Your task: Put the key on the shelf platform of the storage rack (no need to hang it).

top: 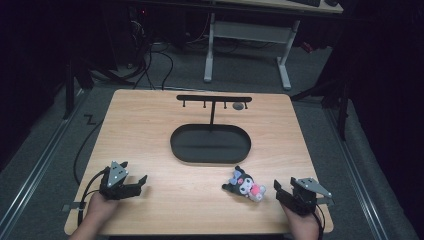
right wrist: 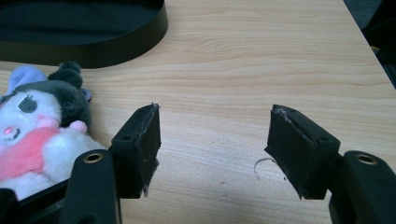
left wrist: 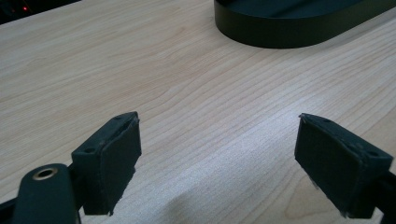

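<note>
Your left gripper sits at the counter's 7 o'clock corner, its jaws spread wide over bare wood with nothing between them. At the centre lies the black oval tray, a hook stand rising from its 12 o'clock edge. The plush toy lies on the counter at the tray's 5 o'clock, just left of your right gripper. That gripper's jaws stand apart and empty, the toy beside the left one, outside the gap.
</note>
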A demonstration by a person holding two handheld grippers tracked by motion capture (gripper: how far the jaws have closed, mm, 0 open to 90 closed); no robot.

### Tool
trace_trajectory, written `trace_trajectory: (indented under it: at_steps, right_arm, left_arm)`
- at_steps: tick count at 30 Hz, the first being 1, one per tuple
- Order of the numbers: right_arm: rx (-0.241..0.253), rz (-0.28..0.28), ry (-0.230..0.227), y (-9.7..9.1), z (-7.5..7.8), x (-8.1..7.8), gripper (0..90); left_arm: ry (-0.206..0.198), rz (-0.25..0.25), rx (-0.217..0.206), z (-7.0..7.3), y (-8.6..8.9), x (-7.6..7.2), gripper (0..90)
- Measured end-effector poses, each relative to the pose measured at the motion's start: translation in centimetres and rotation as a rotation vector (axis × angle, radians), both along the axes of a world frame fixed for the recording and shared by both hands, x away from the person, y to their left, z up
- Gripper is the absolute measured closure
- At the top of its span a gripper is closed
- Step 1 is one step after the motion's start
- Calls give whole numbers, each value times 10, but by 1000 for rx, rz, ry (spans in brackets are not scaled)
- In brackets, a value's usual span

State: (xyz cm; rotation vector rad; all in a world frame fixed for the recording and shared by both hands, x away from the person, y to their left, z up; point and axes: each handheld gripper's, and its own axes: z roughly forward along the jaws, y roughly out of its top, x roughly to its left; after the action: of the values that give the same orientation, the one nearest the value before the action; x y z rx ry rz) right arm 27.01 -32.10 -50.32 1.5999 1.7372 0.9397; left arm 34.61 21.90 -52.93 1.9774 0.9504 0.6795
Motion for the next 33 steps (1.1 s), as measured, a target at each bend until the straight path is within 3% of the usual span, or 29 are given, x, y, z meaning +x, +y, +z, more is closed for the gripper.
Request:
trace_trajectory:
  at_steps: [33]
  right_arm:
    - [-2, 21, 10, 1, -1, -1, 350]
  left_arm:
    - [0, 0, -1, 0, 0, 1, 154]
